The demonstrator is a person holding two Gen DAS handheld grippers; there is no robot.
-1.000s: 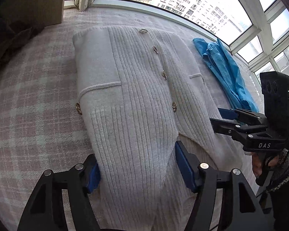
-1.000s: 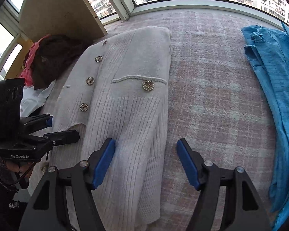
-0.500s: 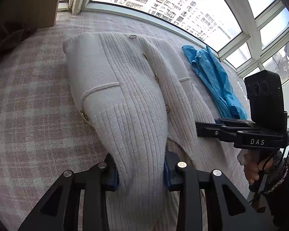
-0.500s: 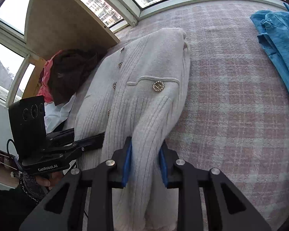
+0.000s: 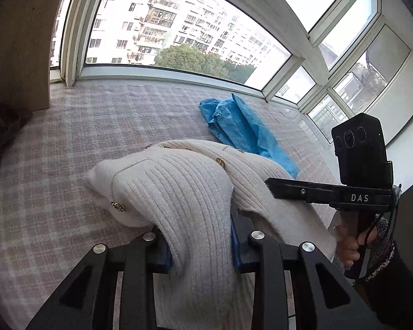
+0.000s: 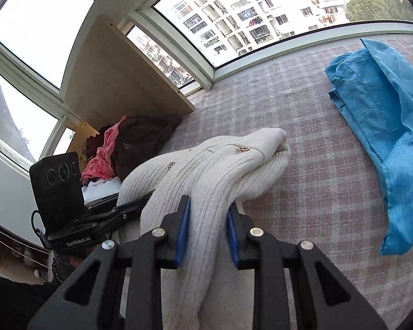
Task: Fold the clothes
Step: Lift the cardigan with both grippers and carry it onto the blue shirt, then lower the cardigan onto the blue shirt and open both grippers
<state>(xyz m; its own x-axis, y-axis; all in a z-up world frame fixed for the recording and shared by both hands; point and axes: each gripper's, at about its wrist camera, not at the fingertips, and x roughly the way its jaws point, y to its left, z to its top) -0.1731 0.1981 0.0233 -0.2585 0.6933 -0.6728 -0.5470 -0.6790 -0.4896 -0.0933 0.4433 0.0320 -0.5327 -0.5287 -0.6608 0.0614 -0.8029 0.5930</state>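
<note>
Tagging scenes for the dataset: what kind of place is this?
Probably a home, a bay-window nook in an upper-floor flat: wrap-around windows facing apartment blocks, a plaid cloth as work surface, a clothes pile by a wooden panel.

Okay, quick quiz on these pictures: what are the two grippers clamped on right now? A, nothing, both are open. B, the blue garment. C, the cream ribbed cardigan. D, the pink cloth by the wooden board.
C: the left gripper and the right gripper each have their blue-padded jaws pressed on a bunch of the cream ribbed cardigan, while the blue garment lies apart on the checked cover.
</note>
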